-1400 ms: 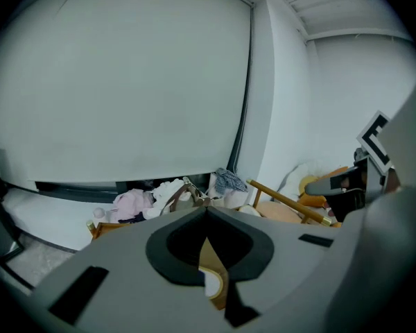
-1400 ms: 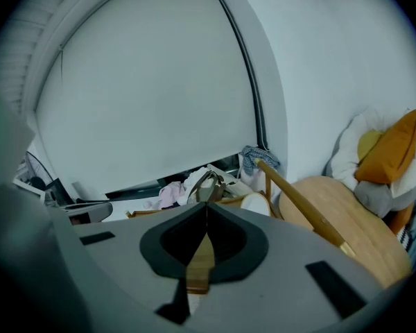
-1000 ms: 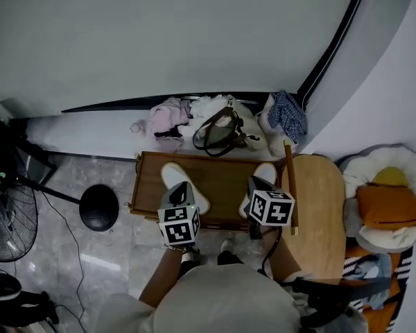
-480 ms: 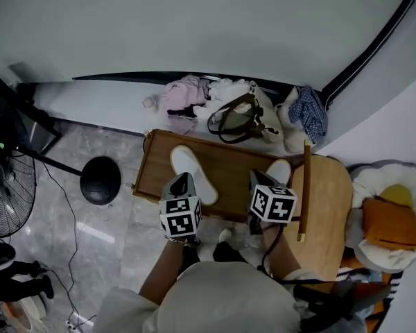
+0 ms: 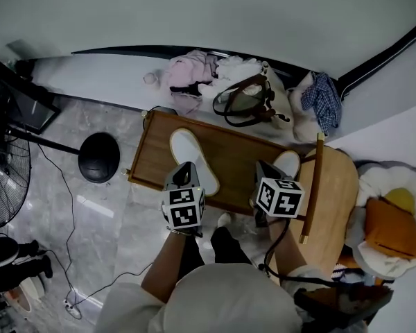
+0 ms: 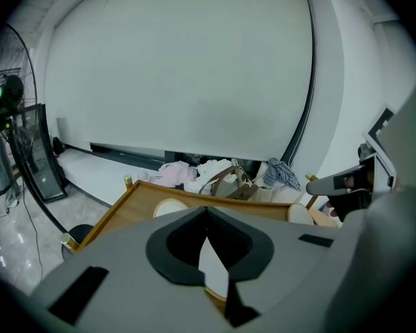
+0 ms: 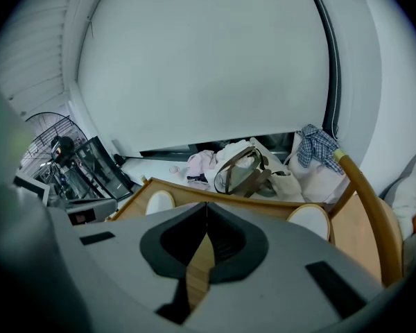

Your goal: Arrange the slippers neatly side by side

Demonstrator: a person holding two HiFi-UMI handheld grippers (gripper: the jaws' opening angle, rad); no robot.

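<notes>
Two white slippers lie apart on a low wooden tray-table point(image 5: 156, 161). The left slipper point(image 5: 189, 153) lies at a slant near the middle-left; the right slipper point(image 5: 287, 163) sits at the right end by a chair. My left gripper point(image 5: 185, 169) hovers over the left slipper's near end, jaws shut and empty. My right gripper point(image 5: 262, 166) hangs just left of the right slipper, also shut and empty. The left gripper view shows its shut jaws' tip point(image 6: 206, 210) above the left slipper point(image 6: 168, 207). The right gripper view shows both slippers point(image 7: 159, 201) point(image 7: 309, 220) beyond its tip point(image 7: 206, 207).
Behind the tray lie a brown-handled bag point(image 5: 248, 99), pink and white clothes point(image 5: 191, 71) and a checked cloth point(image 5: 322, 97). A wooden chair point(image 5: 327, 186) stands at the right. A fan's round base point(image 5: 98, 157) and cable are on the tiled floor at the left.
The head view has swung, so the tray now sits tilted and further right. Both grippers stay shut over the tray's near edge. The slippers lie as before.
</notes>
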